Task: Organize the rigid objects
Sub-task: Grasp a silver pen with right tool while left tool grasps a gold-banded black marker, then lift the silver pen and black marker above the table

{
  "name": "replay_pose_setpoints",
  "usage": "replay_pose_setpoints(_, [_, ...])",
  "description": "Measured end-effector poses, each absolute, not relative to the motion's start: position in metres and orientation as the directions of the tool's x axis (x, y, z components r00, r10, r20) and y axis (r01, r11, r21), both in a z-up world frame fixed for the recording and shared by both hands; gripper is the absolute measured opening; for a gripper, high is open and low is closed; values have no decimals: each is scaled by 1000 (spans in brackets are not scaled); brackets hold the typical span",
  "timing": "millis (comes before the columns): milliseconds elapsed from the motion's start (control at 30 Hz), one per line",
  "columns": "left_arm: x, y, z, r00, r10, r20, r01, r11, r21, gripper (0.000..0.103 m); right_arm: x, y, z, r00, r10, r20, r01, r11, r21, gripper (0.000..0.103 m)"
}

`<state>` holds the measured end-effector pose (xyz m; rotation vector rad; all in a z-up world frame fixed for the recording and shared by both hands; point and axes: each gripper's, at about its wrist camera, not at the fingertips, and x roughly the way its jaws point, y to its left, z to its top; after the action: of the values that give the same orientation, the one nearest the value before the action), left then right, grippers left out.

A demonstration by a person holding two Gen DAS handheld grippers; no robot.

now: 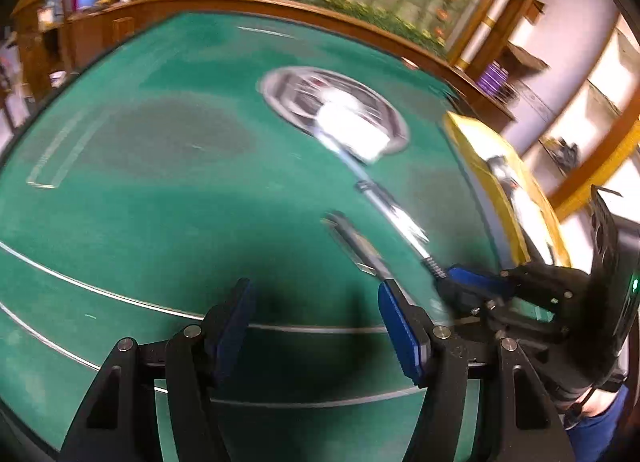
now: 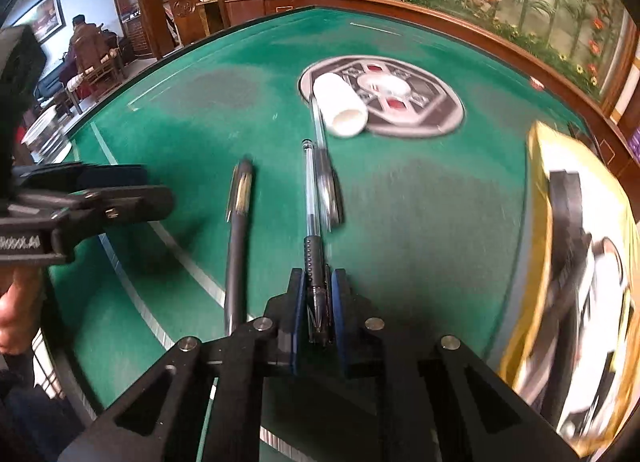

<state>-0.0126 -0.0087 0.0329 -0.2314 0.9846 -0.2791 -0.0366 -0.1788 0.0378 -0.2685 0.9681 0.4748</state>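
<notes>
At the far left of the right wrist view we see our left tool, its jaws spread wide and holding nothing, above the green counter. Just right of it a dark grey pen lies on the felt. Next comes the clear gel pen, its black grip end clamped between the nearly closed blue pads of our right tool. Beside it lies a third pen reaching toward a white cup on its side at the round centre panel. A yellow box stands at the right edge.
</notes>
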Motion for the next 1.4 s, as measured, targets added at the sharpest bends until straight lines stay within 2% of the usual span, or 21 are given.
replay_pose_setpoints(267, [2,-57,30,488,-213,-847,104,977,-185,68,-67,-208,38,473,301,-828,-473,879,49,13])
replay_pose_setpoints(333, [8,-67,26,482,-139,-865,95,990,-106,67,-68,-213,38,475,311,-823,-463,884,67,13])
replay_pose_setpoints(400, [9,-75,25,491,-73,-868,90,995,-33,51,-69,-217,38,476,316,-821,-457,886,76,13])
replay_pose_setpoints(433, [8,-75,25,497,-53,-866,86,996,-12,48,-70,-219,37,476,319,-819,-457,886,79,13])
replay_pose_setpoints(567, [4,-63,26,500,-63,-864,106,994,-12,16,-74,-221,37,478,324,-817,-458,885,83,13])
replay_pose_setpoints(600, [3,-60,26,500,-72,-863,114,993,-17,13,-74,-220,38,478,320,-818,-458,885,79,13])
replay_pose_setpoints(733, [1,-50,26,507,-95,-857,142,990,-26,12,-74,-218,37,481,308,-821,-458,887,64,13])
replay_pose_setpoints(1000, [-6,-60,25,574,-36,-818,175,981,79,15,-74,-210,37,497,269,-825,-457,889,15,13])
replay_pose_setpoints(1067, [-6,-57,25,565,-61,-823,174,984,46,10,-74,-211,37,501,276,-820,-445,895,30,12])
replay_pose_setpoints(1200, [-8,-46,27,557,-112,-823,171,985,-18,9,-76,-213,44,511,314,-800,-433,898,76,12])
replay_pose_setpoints(1400, [-15,-41,42,595,-142,-791,172,984,-48,9,-79,-219,55,516,380,-768,-430,890,151,12])
